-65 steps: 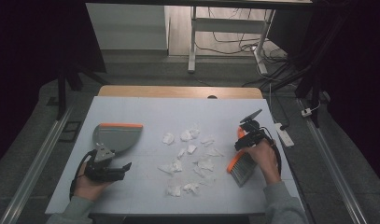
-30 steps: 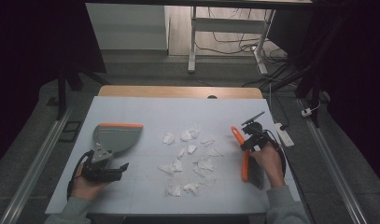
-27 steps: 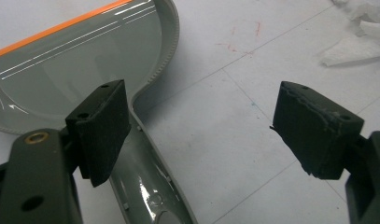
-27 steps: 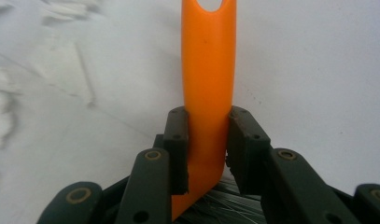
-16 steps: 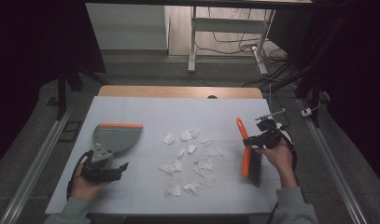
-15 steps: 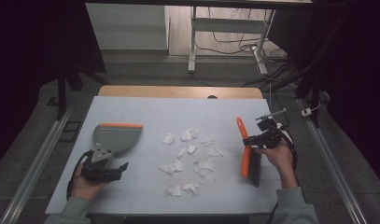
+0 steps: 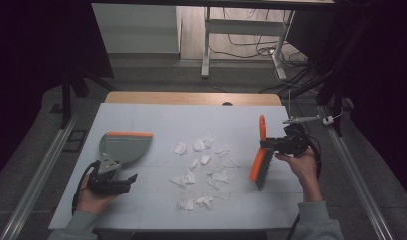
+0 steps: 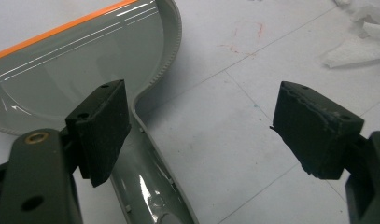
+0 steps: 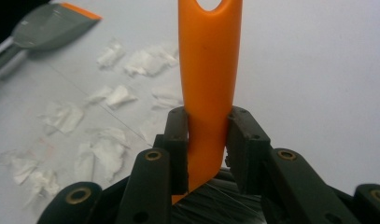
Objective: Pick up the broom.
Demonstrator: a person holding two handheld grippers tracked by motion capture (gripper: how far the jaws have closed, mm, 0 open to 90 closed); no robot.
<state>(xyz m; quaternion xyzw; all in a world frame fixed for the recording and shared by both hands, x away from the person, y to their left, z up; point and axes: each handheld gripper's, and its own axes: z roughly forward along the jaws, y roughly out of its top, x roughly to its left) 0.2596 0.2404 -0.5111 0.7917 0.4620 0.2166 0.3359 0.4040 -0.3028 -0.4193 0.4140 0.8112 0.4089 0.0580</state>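
My grey dustpan (image 7: pixel 122 148) near the desk's left edge, its tray bare, paper scraps (image 7: pixel 203 165) mid-desk, my left gripper (image 8: pixel 197 135) jaws apart astride its handle, my right gripper (image 9: pixel 207 140) clamped on the orange brush (image 7: pixel 260 159) near the right edge.

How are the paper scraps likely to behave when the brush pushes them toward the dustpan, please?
The paper scraps look thin and crumpled, so probably very light and floppy. Lying loose and apart, they may scatter or catch in the bristles of the brush rather than slide together. They seem unlikely to roll.
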